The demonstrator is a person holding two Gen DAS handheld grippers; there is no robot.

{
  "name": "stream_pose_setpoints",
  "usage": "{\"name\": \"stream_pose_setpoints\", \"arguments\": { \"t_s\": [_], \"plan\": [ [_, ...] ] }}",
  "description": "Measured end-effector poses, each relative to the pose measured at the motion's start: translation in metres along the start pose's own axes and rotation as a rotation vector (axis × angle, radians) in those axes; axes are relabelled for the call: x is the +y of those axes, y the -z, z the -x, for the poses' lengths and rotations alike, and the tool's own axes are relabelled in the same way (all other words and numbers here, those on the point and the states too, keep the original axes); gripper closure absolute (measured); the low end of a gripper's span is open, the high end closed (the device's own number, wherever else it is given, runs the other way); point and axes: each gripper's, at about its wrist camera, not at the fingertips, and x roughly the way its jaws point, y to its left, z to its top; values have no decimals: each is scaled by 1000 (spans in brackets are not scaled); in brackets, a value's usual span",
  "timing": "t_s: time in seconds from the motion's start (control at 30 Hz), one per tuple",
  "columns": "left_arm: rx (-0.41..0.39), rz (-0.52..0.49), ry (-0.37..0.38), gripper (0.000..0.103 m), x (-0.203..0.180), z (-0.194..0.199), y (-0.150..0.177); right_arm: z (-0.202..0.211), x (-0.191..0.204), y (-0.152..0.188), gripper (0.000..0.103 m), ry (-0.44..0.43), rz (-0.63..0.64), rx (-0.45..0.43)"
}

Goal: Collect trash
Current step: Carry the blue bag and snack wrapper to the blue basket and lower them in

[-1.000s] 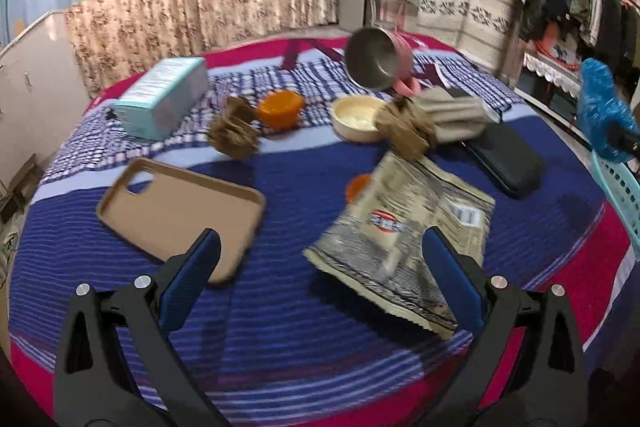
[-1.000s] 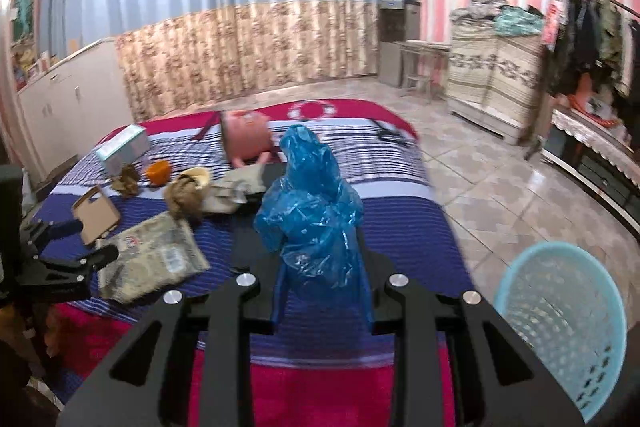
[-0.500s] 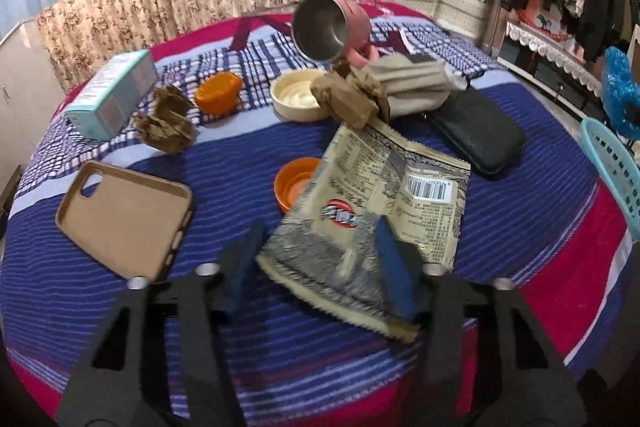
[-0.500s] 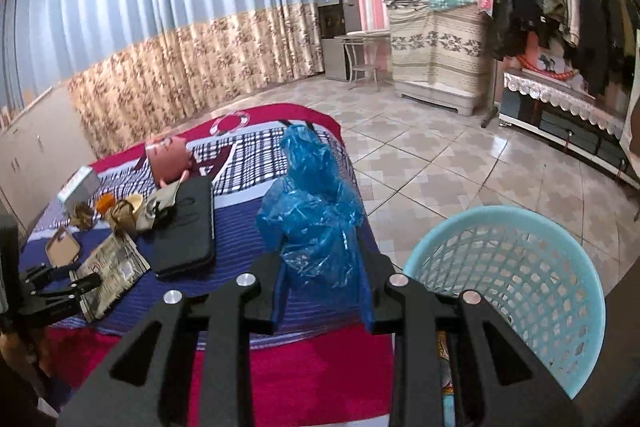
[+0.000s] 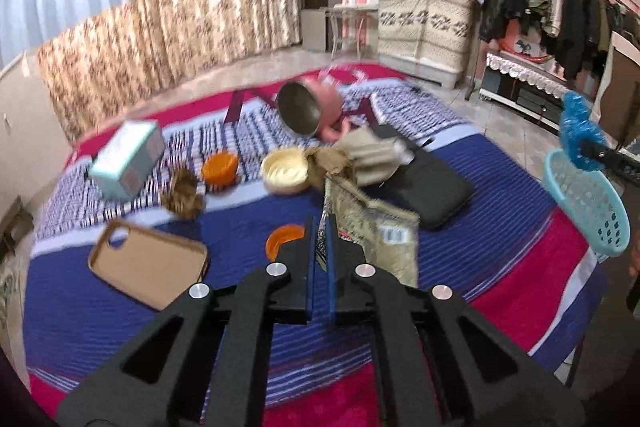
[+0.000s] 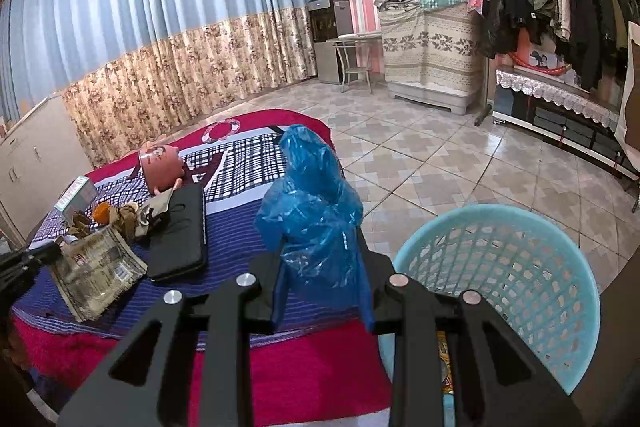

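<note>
Round counter (image 5: pixel 132 311) with striped blue-red cloth. On it: phone case (image 5: pixel 148 263), box (image 5: pixel 127 159), orange cups (image 5: pixel 219 169), cream bowl (image 5: pixel 285 171), black pouch (image 5: pixel 434 191). Basket (image 6: pixel 508 279) stands on tiled floor (image 6: pixel 420 163).

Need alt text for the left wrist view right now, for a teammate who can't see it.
The left gripper is shut on an edge of a crumpled snack wrapper, lifted off a striped bedspread. Around it lie a phone case, orange lids and a black wallet.
</note>
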Motion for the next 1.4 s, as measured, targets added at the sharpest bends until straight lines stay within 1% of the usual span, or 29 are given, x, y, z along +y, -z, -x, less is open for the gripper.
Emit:
{"name": "stream_pose_setpoints", "arguments": {
  "t_s": [0.23,0.3,0.53,0.7,0.83,0.93,0.97,1.1,1.23,1.4],
  "plan": [
    [-87,-58,35,103,-31,28,-29,8,-17,-1,74,27,-32,-16],
    [-104,-66,48,103,-39,30,-39,11,-24,-1,74,45,-38,-22],
    [-178,-127,106,103,-87,37,-68,23,-61,-3,74,127,-97,-41],
    [-185,-116,180,103,-118,31,-83,27,-86,-3,74,234,-101,-33],
    [-202,-142,239,103,-153,25,-90,30,-109,2,74,300,-126,-12],
    [-196,-150,292,103,-177,19,-92,30,-125,7,74,347,-149,11],
    [-194,-154,315,103,-187,17,-91,30,-128,8,74,356,-157,15],
    [-193,-179,365,103,-222,8,-89,28,-141,8,74,385,-184,35],
    [-156,-198,435,103,-257,-9,-87,24,-155,9,74,392,-216,45],
    [-130,-238,477,103,-292,-26,-78,23,-170,12,74,403,-244,56]
  ]
}}
